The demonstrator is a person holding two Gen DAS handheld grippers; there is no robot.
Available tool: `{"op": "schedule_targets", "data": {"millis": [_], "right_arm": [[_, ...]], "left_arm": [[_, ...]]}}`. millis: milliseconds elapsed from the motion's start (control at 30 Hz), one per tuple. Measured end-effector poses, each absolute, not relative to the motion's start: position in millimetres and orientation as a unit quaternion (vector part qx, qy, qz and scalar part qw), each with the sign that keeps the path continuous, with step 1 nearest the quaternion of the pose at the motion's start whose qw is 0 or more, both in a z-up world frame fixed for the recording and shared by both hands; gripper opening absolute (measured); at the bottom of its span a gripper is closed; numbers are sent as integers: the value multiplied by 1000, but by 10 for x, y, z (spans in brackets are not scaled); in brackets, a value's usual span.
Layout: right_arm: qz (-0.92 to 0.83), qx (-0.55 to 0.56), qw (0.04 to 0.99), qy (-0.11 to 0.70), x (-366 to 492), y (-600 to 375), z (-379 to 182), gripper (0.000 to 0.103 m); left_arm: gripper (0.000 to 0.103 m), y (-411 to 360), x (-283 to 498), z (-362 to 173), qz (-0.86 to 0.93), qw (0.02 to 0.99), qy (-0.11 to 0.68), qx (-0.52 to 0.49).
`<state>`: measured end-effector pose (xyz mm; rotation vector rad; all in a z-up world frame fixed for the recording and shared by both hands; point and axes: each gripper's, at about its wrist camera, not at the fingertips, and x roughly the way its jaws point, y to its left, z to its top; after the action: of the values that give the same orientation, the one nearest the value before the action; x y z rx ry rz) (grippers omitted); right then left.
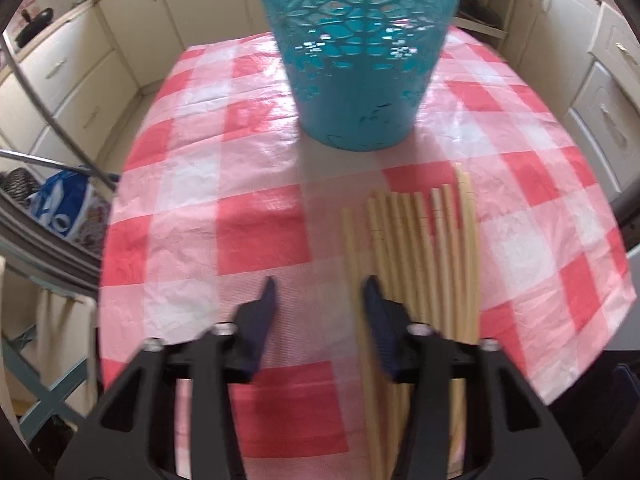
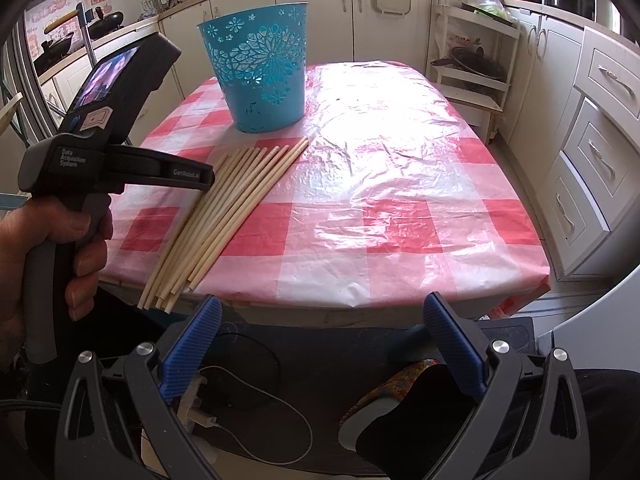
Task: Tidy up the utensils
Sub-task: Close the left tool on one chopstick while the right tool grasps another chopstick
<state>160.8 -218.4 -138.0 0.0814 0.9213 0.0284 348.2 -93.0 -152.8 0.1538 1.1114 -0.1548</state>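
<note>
Left claw (image 1: pixel 320 294) hovers half-open at the chopsticks (image 1: pixel 420 248) lying on the table (image 1: pixel 180 200) before the blue bin (image 1: pixel 356 52); it may pinch only the outermost stick. Right claw (image 2: pixel 322 320) waits wide open, empty.

The left gripper (image 1: pixel 320 296) hung over the checked tablecloth (image 1: pixel 248 240) with bare cloth between its parted jaws and off to its left side. Hard against its right finger lay the fan of chopsticks (image 1: pixel 424 240), blocking that side. Straight ahead the teal basket (image 1: pixel 356 80) stood in the way. The right gripper (image 2: pixel 322 312) sat off the near table edge, open cloth (image 2: pixel 380 184) ahead of it.
</note>
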Motion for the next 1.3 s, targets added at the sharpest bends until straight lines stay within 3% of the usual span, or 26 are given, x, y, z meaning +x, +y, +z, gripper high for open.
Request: {"op": "schedule_targets", "data": {"millis": [100,300,400,467,567,733,1300], "right_arm": [[13,36,895,444,1615,-2186,-1376,97],[25,47,903,427,1709,-2213,-1250,96],[29,58,906,419,1933,-2226,-1158,72],[31,67,902,425,2140,-2233,-1161,49],[39,93,890,445,2493,-2249,-1240,31],[41,108,879,463,2854,-2163,-1375,23],[34,75,875,478,3179,-2029,-1606,19]], "left_arm": [[6,-976,3555,-1531,-96,839,531,66],[5,-867,3674,-1525,-110,828,548,34],[5,-799,3648,-1530,-111,831,545,24],[5,-771,3637,-1535,-112,833,542,14],[5,-741,3616,-1542,-114,836,536,8],[5,-719,3603,-1536,-124,838,531,1],[5,-612,3591,-1554,-138,839,526,-25]]}}
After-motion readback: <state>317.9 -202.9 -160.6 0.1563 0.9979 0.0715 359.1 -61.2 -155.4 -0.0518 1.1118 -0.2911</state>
